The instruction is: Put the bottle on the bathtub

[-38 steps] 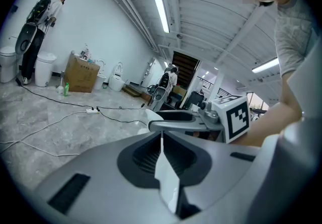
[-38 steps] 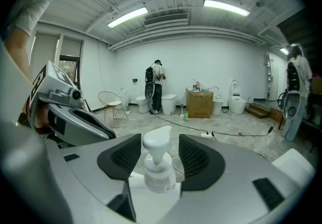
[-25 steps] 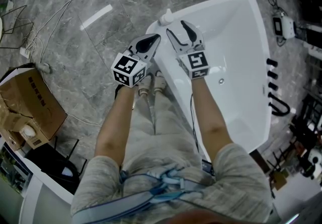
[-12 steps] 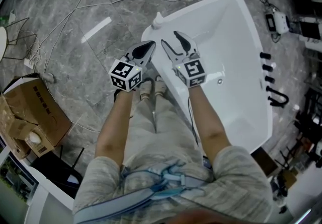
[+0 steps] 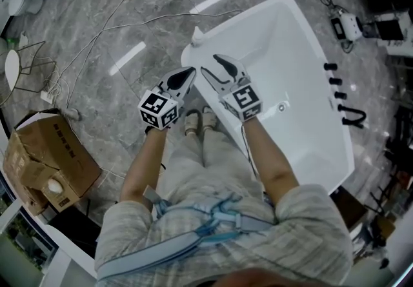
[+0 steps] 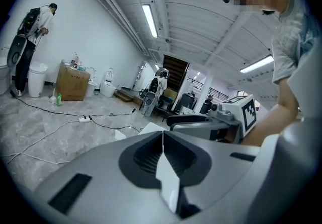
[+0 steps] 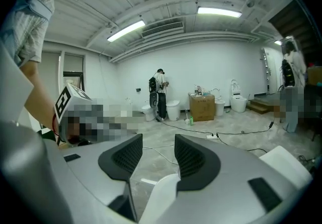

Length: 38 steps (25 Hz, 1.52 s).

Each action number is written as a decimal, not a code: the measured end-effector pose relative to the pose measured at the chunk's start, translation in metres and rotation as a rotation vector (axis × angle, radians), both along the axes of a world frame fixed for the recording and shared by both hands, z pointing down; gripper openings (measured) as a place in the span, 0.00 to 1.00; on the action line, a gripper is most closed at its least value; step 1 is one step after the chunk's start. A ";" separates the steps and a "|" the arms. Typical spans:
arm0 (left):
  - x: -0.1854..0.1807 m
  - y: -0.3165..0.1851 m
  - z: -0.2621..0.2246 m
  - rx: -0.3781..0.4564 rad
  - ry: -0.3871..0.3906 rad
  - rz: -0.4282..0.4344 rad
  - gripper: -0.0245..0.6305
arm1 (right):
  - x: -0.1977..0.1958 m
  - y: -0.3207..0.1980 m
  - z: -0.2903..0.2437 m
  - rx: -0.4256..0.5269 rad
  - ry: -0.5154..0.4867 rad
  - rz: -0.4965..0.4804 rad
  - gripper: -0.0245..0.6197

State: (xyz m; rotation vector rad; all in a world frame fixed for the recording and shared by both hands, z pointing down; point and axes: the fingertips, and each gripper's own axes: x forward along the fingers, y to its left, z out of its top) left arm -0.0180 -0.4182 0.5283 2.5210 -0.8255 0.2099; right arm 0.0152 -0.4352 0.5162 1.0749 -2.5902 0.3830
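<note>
A small white bottle stands on the near-left corner of the white bathtub, with no gripper touching it. My left gripper hovers short of that corner, over the floor beside the tub; its jaws are pressed together with nothing in them. My right gripper hangs over the tub's edge just below the bottle, apart from it. Its jaws stand open and nothing lies between them.
An open cardboard box sits on the floor at the left. Cables trail over the grey marble floor. Black tap fittings line the tub's far rim. My shoes stand against the tub's side. A person stands by toilets far off.
Both grippers have lifted and drawn back from the bottle, which stays on the tub's corner. The gap between the right gripper's tips and the bottle has grown.
</note>
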 end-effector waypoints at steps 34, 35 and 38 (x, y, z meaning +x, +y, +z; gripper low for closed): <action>0.025 0.095 -0.150 0.205 0.037 0.174 0.04 | 0.012 0.116 -0.132 0.099 -0.023 -0.072 0.05; 0.025 0.096 -0.152 0.208 0.035 0.175 0.04 | 0.014 0.117 -0.134 0.104 -0.022 -0.074 0.05; 0.023 0.098 -0.157 0.216 0.035 0.171 0.04 | 0.014 0.117 -0.142 0.121 -0.028 -0.078 0.05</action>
